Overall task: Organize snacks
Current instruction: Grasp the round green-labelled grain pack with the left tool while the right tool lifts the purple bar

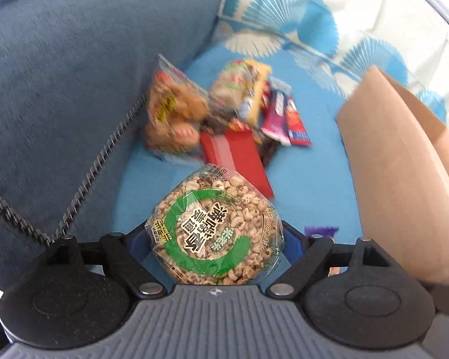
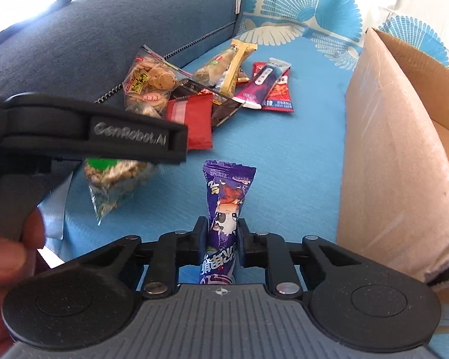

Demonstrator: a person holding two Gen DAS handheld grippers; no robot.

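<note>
My left gripper (image 1: 215,239) is shut wide on a round puffed-rice cake pack (image 1: 215,224) with a green ring on its label; the blue pads touch both of its sides. In the right wrist view that pack (image 2: 116,173) hangs under one of the left gripper's fingers (image 2: 128,137) at the left. My right gripper (image 2: 223,232) is shut on a slim purple snack packet (image 2: 227,197), which sticks forward over the blue cover. A pile of loose snacks (image 2: 200,89) lies farther back: a cookie bag (image 2: 152,80), a red packet (image 2: 194,119) and several bars.
An open cardboard box (image 2: 389,149) stands at the right, its near wall close to both grippers. A blue-grey cushion (image 1: 74,89) rises at the left behind the pile. A person's hand (image 2: 3,254) holds the left gripper. Blue cover (image 2: 284,164) lies between pile and box.
</note>
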